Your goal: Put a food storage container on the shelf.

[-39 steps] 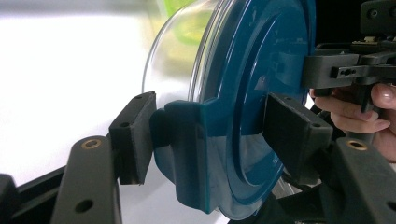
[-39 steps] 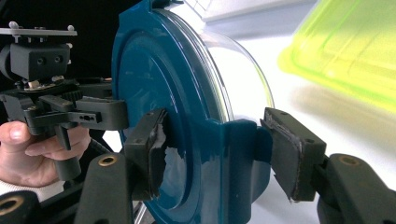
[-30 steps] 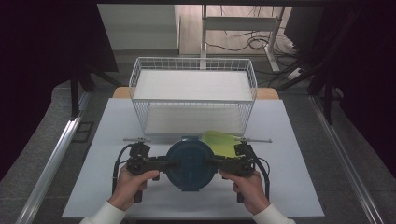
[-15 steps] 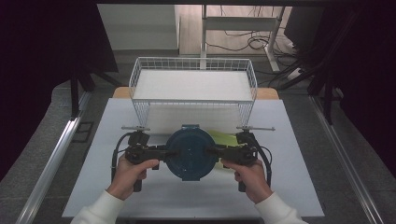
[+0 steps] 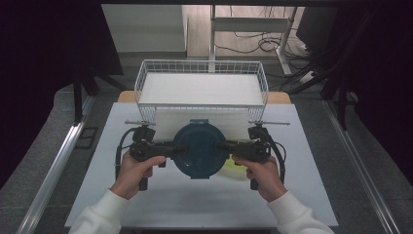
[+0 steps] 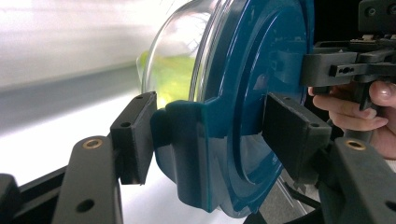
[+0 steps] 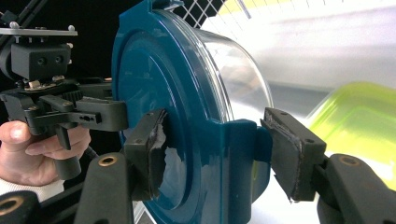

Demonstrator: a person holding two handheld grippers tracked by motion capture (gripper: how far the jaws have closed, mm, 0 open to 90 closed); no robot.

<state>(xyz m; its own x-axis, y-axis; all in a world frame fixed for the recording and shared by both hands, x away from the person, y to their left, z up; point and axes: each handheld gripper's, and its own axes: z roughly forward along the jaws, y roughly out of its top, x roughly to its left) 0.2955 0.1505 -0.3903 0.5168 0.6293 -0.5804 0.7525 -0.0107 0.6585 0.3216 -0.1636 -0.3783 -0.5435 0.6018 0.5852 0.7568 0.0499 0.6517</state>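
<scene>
A round clear container with a dark blue lid [image 5: 199, 146] hangs above the white table, held level between both hands. My left gripper [image 5: 176, 149] is shut on the clip tab at its left rim; in the left gripper view [image 6: 212, 135] one pad presses the tab and the other the lid's face. My right gripper [image 5: 225, 146] is shut on the opposite tab, with its worn pads [image 7: 150, 151] clamped over the rim of the container [image 7: 154, 70]. A yellow-green flat piece [image 5: 234, 170] lies on the table below it, partly hidden.
A white wire basket [image 5: 202, 66] stands at the table's far edge, just beyond the container. The yellow-green piece [image 7: 355, 121] lies under the right side. White tabletop [image 5: 311, 165] stretches to either side and toward the person.
Both hands have risen with the container and carried it a little toward the basket. The yellow-green piece now shows below the container's near right edge instead of behind it.
</scene>
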